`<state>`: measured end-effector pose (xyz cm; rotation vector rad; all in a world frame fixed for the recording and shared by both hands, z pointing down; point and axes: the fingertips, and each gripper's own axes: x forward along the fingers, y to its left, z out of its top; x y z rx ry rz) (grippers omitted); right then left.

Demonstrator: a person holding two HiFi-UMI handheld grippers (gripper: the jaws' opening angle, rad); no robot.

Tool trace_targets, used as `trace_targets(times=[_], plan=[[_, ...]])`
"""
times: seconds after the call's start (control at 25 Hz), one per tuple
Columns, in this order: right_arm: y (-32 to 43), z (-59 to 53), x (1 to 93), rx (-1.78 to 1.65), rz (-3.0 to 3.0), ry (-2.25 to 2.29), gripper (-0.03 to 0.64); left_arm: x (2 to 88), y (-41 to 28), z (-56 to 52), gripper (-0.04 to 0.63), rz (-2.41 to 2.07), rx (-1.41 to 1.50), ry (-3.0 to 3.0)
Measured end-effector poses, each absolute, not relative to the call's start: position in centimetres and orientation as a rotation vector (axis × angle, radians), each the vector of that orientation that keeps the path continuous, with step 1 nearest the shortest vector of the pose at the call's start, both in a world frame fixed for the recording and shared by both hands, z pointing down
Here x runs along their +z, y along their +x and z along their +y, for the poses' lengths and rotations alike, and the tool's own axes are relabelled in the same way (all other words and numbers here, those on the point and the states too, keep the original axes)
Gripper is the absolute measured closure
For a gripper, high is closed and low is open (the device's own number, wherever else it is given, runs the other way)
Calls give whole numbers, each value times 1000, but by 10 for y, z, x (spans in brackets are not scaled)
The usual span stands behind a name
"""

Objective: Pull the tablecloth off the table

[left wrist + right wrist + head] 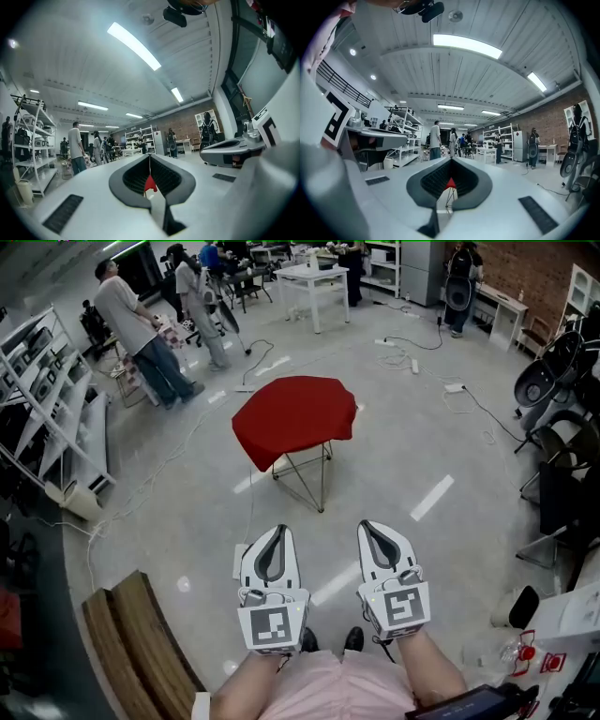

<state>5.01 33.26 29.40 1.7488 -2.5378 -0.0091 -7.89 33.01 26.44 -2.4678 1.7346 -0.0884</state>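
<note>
My left claw (pixel 277 531) and right claw (pixel 368 525) closed, empty, side by side, red tablecloth (pixel 295 413) covering the table (pixel 309 474) farther off, grey floor (pixel 412 456), shelves (pixel 56 399) left, people (pixel 141 334) far left

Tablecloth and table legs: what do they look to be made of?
Tablecloth: red, matte, apparently woven fabric; it drapes in soft folds and hangs unevenly at the edges. Table legs: thin crossed rods, probably metal; the finish is too small to tell.
</note>
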Motion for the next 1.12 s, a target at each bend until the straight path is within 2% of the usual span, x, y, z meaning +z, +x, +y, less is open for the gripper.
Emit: trace_targets(times=[0.6,1.12], plan=[[81,293,333,124,-2532,1691,600,294,-67,302,567,1822,-207,-2440],[30,185,342,85,-2548,1637,600,300,-118,186,566,1818,-157,-2458]])
